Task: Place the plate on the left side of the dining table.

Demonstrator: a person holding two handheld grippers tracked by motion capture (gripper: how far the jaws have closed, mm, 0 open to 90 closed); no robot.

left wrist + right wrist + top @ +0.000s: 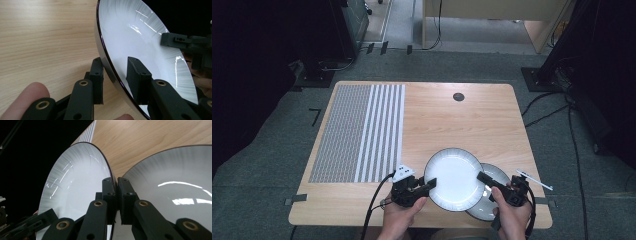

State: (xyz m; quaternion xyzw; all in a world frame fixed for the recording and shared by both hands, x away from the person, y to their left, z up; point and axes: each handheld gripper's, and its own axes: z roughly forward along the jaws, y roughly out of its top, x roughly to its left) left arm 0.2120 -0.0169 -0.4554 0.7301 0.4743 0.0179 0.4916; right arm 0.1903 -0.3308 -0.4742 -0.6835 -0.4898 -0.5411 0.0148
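Observation:
A white plate with a dark rim (454, 175) is held tilted over the table's front right, between both grippers. My left gripper (432, 184) grips its left rim; in the left gripper view the jaws (115, 62) straddle the plate (140, 40), one under it and one on its face. My right gripper (480, 176) is shut on the plate's right rim, with the jaws pinched tight (117, 181) on the plate (75, 185). A second matching plate (497, 202) lies flat on the wood, partly beneath the first, and shows large in the right gripper view (175, 185).
A grey patterned and striped mat (357, 132) covers the left of the wooden table (452, 120). A dark round grommet (458, 97) sits near the far edge. A thin white stick (534, 180) lies by the right edge. Cables run over the floor at right.

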